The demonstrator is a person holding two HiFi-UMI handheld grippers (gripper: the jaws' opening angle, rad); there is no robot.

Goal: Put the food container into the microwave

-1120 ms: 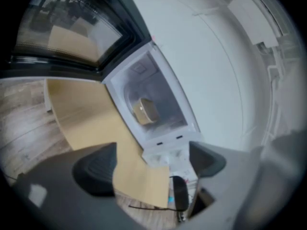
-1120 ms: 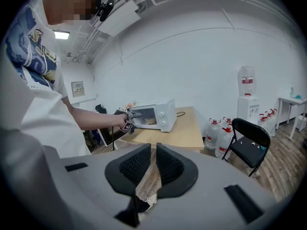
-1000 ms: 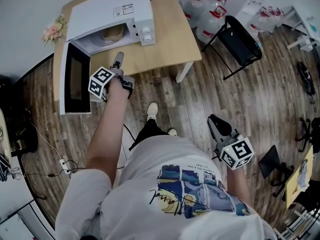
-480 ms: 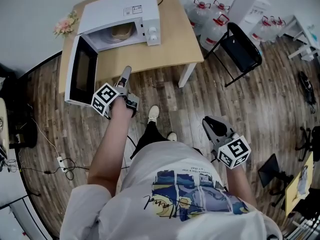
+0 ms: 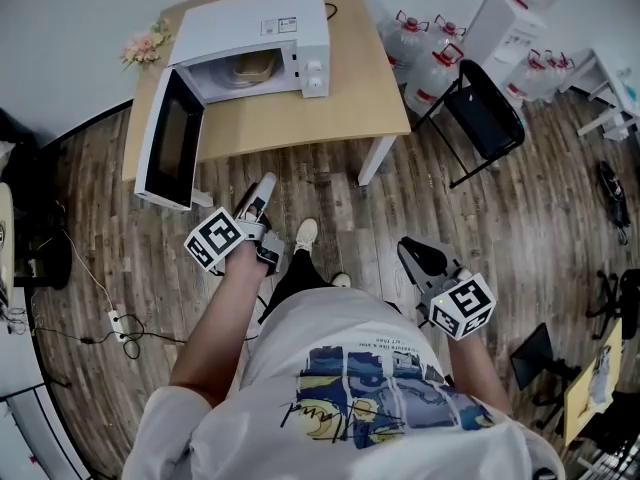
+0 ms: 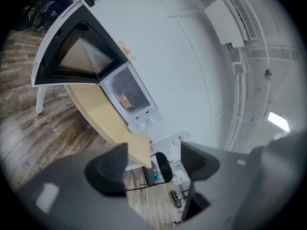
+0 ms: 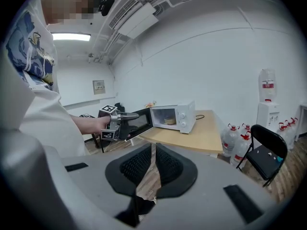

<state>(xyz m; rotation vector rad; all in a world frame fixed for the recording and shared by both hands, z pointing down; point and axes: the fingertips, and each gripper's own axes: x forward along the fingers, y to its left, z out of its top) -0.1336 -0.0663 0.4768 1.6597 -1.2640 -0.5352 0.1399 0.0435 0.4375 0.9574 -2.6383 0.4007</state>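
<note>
Sitting inside the cavity of the microwave (image 5: pixel 262 23), the food container (image 5: pixel 250 65) is seen as a tan shape on the oven floor. It appears round, but its lid and contents are too small to be made out.

Microwave: white, placed on the wooden table (image 5: pixel 300 118). Its door (image 5: pixel 170 146) is swung fully open to the person's left, and two knobs are set on the right-hand panel.

Left gripper (image 5: pixel 263 185): held out in front of the person above the floor, just short of the table's near edge and near the door's free corner, pointed toward the microwave. The jaws are parted wide and nothing is held between them.

Right gripper (image 5: pixel 410 251): held low at the person's right side, well apart from the table. The jaws are pressed together with only a thin slit left, and nothing is gripped.

Folding chair (image 5: pixel 483 108): black, stood to the right of the table.

Water bottles (image 5: pixel 425 53): clustered by the wall behind the chair.

Flowers (image 5: pixel 145 46): pink, at the table's far left corner, beside the microwave.

Power strip (image 5: pixel 115 320): laid on the wood floor at the left, with cables attached.
</note>
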